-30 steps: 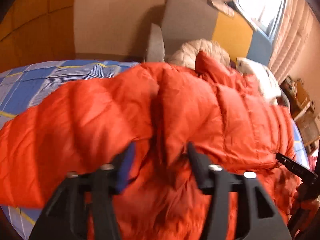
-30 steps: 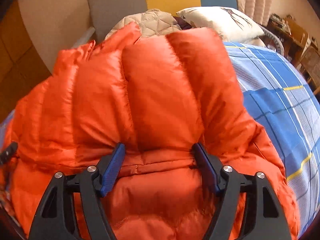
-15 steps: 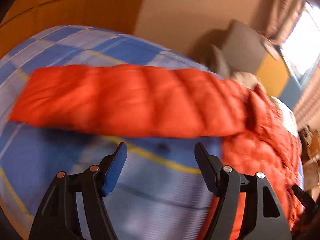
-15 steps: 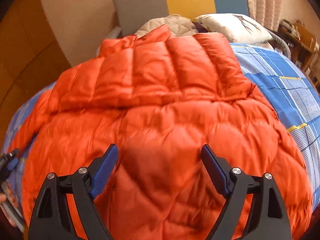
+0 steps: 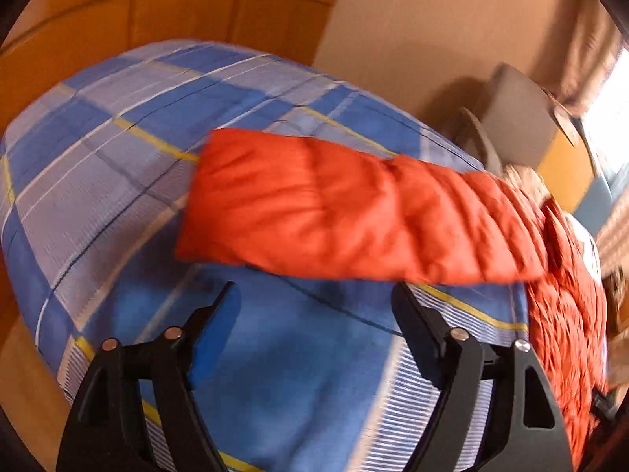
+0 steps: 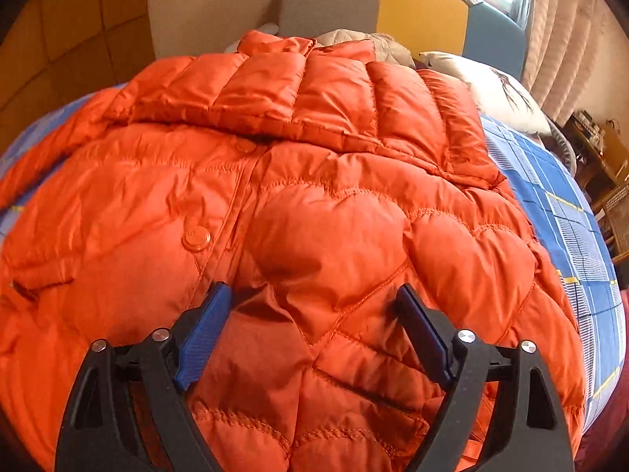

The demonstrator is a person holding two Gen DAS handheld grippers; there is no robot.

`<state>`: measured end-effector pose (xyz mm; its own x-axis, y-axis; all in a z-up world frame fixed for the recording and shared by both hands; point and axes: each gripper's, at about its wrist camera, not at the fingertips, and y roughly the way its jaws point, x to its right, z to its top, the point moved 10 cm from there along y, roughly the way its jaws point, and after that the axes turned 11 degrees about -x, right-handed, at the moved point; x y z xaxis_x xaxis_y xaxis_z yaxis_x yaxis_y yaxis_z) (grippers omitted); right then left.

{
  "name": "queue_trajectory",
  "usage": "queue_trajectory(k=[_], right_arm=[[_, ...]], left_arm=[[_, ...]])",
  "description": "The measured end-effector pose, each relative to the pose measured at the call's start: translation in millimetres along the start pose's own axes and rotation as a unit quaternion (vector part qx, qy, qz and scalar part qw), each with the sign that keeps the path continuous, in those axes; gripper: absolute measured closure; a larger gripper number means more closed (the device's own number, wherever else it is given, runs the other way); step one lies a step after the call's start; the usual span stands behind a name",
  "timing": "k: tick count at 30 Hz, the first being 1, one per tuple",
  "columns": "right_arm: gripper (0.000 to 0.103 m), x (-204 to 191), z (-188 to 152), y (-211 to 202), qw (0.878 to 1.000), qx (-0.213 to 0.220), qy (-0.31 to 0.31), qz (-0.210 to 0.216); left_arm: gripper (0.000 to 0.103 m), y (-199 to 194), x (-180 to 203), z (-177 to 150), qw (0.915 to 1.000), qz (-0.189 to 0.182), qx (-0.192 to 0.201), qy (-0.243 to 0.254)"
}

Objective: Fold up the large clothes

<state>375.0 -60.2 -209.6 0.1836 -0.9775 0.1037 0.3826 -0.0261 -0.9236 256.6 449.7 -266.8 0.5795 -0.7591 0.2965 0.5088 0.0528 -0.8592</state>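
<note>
Jacket: an orange quilted down jacket [image 6: 314,204] lies spread front-up on the blue plaid bedspread [image 5: 129,165], collar toward the headboard.
Near sleeve: folded across the chest [image 6: 298,94], just below the collar.
Far sleeve: stretched out flat [image 5: 346,212] over the bedspread, away from the body.
Right gripper: angled down over the jacket's lower front [image 6: 312,314]; jaws apart, just opened a little wider, fabric beneath them but not pinched.
Left gripper: tilted down over bare bedspread [image 5: 314,314], just short of the stretched sleeve; jaws wide, just opening, nothing between them.
Surroundings: pillow [image 6: 491,90] and grey-yellow headboard [image 6: 354,4] beyond the collar.
</note>
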Motion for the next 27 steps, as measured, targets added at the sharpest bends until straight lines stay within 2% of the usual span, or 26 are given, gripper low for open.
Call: queue_trajectory(k=[3,4,7,8,9,11,14,17,21,24,27], right_arm=[[0.016,-1.1,-0.9,1.6,1.0,0.0,-0.004,-0.007],[0.015,-1.4,-1.4,1.9,1.0,0.0,-0.005,-0.011],[0.014,-2.3,-0.7,2.3,1.0,0.001,-0.006,-0.017],[0.013,-2.2,-1.2,2.5,1.0,0.002,-0.004,-0.019],[0.013,-2.4,-1.7,2.7,1.0,0.003,-0.004,-0.02],[0.011,-1.8,-2.8,3.0,1.0,0.004,0.0,-0.02],[0.01,0.2,-2.9,5.5,1.0,0.004,0.004,-0.014],[0.009,1.7,-3.2,7.0,1.0,0.005,0.007,-0.008],[0.009,2.3,-3.1,7.6,1.0,0.007,0.01,-0.002],[0.009,2.3,-2.7,7.5,1.0,0.008,0.012,-0.001],[0.009,3.9,-2.3,6.9,1.0,0.009,0.015,0.002]], left_arm=[[0.026,2.5,-25.4,9.5,0.9993,0.006,0.005,-0.036],[0.031,5.3,-30.4,13.6,0.9991,0.007,0.005,-0.041],[0.054,12.6,-32.6,22.6,0.9992,0.019,0.008,-0.034],[0.07,13.4,-29.5,22.9,0.9994,0.017,0.008,-0.031],[0.079,14.8,-26.7,25.1,0.9996,0.013,0.008,-0.024],[0.088,14.1,-21.5,28.7,0.9997,0.019,0.013,-0.01],[0.094,10.0,-12.2,32.7,0.9995,0.021,0.023,0.007],[0.096,-7.3,5.8,37.6,0.9984,0.008,0.048,0.027],[0.096,-40.4,53.0,41.9,0.9935,-0.037,0.083,0.069],[0.096,-64.4,108.3,36.2,0.9841,-0.08,0.104,0.12],[0.097,-77.8,176.2,18.4,0.9697,-0.129,0.107,0.178]])
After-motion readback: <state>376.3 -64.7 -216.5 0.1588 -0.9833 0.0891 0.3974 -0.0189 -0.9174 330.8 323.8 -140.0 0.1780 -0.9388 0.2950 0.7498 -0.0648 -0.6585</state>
